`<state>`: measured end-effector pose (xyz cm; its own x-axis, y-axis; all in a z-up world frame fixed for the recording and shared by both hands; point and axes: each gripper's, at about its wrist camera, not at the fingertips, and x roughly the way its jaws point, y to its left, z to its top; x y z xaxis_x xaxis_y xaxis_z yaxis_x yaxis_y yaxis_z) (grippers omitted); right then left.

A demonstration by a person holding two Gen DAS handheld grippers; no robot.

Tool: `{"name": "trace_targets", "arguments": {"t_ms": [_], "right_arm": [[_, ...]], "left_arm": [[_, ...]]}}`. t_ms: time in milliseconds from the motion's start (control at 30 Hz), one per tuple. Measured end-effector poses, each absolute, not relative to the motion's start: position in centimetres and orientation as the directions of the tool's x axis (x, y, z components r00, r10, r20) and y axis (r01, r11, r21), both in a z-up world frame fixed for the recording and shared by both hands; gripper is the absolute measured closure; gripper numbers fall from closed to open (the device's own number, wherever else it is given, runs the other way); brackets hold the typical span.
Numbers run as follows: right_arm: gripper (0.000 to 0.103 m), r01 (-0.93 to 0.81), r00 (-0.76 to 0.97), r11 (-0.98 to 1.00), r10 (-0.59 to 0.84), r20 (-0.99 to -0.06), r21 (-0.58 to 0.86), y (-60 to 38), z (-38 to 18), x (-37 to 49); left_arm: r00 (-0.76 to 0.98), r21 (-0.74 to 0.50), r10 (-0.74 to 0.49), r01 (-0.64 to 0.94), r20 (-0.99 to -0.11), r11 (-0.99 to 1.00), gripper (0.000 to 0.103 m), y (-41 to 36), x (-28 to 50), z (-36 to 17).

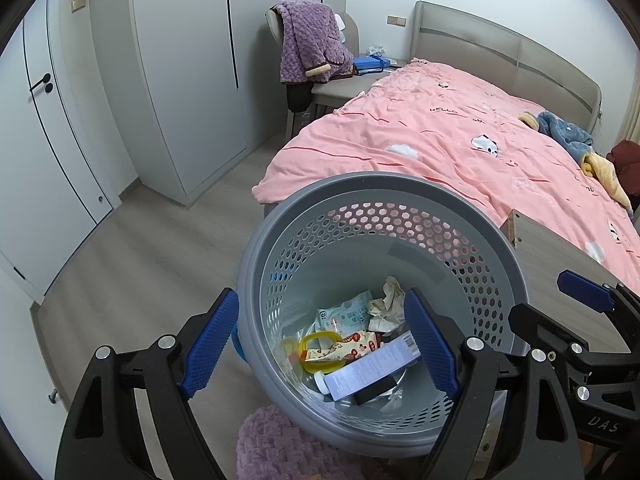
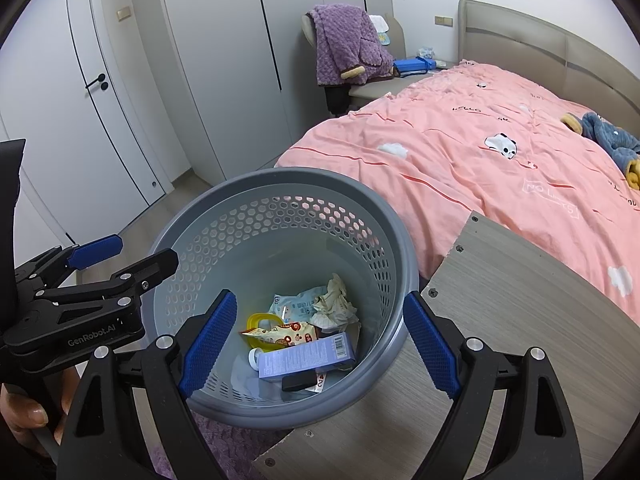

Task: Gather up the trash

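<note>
A grey perforated trash basket [image 1: 400,184] [image 2: 256,178] stands tilted toward me, partly on the wooden board. Inside lie a lilac box [image 1: 372,368] [image 2: 306,356], a snack wrapper [image 1: 352,350] [image 2: 280,334], a yellow ring [image 1: 316,338] [image 2: 256,322], a wipes packet [image 1: 344,314] [image 2: 296,304], crumpled tissue [image 1: 386,304] [image 2: 334,300] and a black item [image 2: 300,382]. My left gripper [image 1: 320,340] [image 2: 128,254] is open and empty; its left finger is outside the basket wall and its right finger over the inside. My right gripper [image 2: 316,338] [image 1: 560,300] is open and empty over the basket.
A wooden board [image 2: 500,320] [image 1: 560,248] lies at right beside the bed with a pink duvet [image 1: 460,140] [image 2: 480,140]. A purple fluffy cloth [image 1: 276,448] sits below the basket. A chair with a purple blanket [image 1: 312,40] [image 2: 348,44] and white wardrobes stand behind.
</note>
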<state>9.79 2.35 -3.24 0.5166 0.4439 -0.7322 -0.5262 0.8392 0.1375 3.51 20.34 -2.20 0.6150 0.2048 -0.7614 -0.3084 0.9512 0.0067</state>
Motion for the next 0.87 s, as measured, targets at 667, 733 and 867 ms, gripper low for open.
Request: {"name": "trace_targets", "arguments": {"t_ms": [667,733,867], "right_arm": [[0.019,-0.526,0.518,0.839,0.444,-0.731,0.137,2.34,-3.17,9.82],[0.019,-0.526,0.519,0.839,0.444,-0.73,0.137,2.33,-3.17,9.83],[0.019,-0.526,0.518,0.839,0.444,-0.731,0.138,2.31,-3.19,9.91]], "left_arm": [[0.619,0.005,0.195,-0.295,-0.761,0.956,0.022,19.87,3.48,-1.87],[0.619,0.007,0.197,-0.296,-0.76,0.955,0.022,19.86,3.49,-1.87],[0.617,0.006,0.197,-0.298,-0.762,0.955,0.022,19.82,3.47,-1.88]]}}
